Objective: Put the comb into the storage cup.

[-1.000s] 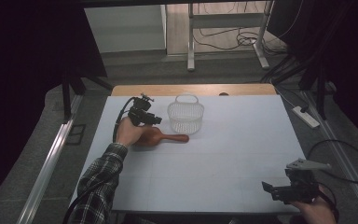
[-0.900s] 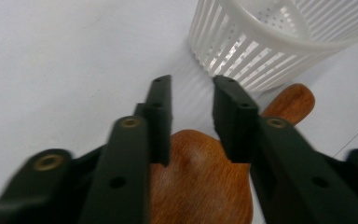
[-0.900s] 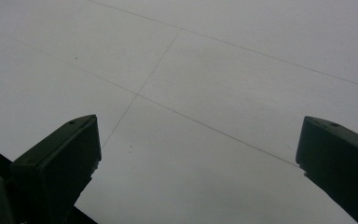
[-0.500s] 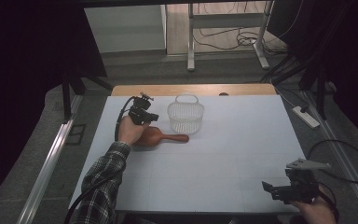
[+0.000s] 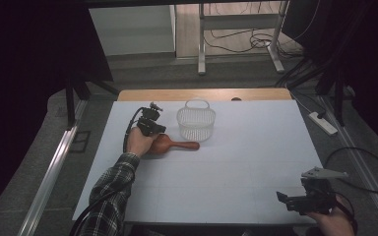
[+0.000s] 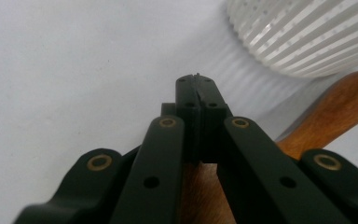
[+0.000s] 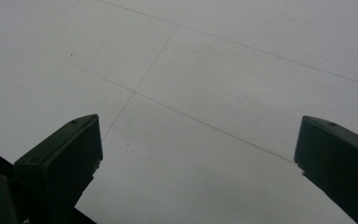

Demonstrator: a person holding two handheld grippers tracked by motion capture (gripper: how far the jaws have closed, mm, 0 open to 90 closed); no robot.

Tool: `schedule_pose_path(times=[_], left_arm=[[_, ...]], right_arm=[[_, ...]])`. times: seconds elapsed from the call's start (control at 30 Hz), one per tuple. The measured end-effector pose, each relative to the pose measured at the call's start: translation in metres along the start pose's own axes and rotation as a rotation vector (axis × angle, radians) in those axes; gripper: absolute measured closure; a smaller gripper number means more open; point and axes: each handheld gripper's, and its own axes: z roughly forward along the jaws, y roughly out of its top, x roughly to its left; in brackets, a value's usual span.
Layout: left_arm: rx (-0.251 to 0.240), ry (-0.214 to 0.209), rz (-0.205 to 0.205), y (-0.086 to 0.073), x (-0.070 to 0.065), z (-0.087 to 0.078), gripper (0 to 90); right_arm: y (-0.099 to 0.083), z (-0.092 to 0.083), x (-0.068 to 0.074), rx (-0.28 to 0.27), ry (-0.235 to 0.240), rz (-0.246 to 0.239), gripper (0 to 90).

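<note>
Two grippers were at the table [image 5: 256,147], and only the left one was near the work. The left gripper [image 5: 153,129] sat at the table's far left part, its jaws fully together with nothing between them; in the left gripper view the tips [image 6: 196,91] met above the white top, and the jaws had just been closing, on nothing. The wooden spoon [image 5: 170,144] lay flat directly under and just right of that gripper, bowl end beneath the hand, handle running rightward along the table toward the basket's [image 5: 196,122] foot. In the left gripper view the spoon [image 6: 340,105] passed below the jaws and out to their right, so its long axis lay across the jaw line, not along it. The basket stood upright just beyond the handle, close but apparently apart from it. My judgement: any pickup would need the jaws reopened and set astride the handle. The right gripper [image 5: 295,200] hung well apart at the near right edge, jaws spread wide over bare table [image 7: 205,93], holding nothing.
</note>
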Motion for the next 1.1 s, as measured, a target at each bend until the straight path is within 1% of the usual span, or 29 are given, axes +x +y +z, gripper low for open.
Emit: schedule_pose_path(times=[0.13, 0.3, 0.63, 0.77, 0.87, 0.97, 1.0, 1.1], left_arm=[[0.004, 0.003, -0.005, 0.000, -0.001, 0.001, 89.0], [0.007, -0.008, -0.001, 0.000, -0.003, 0.002, 89.1], [0.012, -0.046, 0.027, -0.005, -0.013, 0.001, 89.1], [0.015, -0.037, 0.047, -0.008, -0.018, -0.001, 89.1], [0.009, -0.039, 0.057, -0.011, -0.020, -0.003, 89.1], [0.005, -0.056, 0.056, -0.013, -0.022, -0.004, 89.2], [0.006, -0.054, 0.060, -0.014, -0.024, -0.004, 89.1], [0.010, -0.066, 0.061, -0.016, -0.027, -0.004, 89.2]], right_arm=[[0.000, 0.000, 0.000, 0.000, -0.001, -0.001, 1.0], [0.000, 0.000, 0.000, 0.002, -0.002, -0.002, 1.0], [-0.001, -0.001, 0.001, 0.003, -0.008, -0.001, 1.5], [-0.001, -0.001, 0.001, 0.002, -0.011, -0.001, 1.6], [-0.001, -0.001, 0.001, 0.002, -0.012, 0.000, 1.7], [-0.001, -0.001, 0.001, 0.004, -0.013, -0.002, 1.7], [-0.001, -0.001, 0.001, 0.004, -0.013, -0.002, 1.7], [-0.001, -0.001, 0.001, 0.003, -0.014, -0.003, 1.7]])
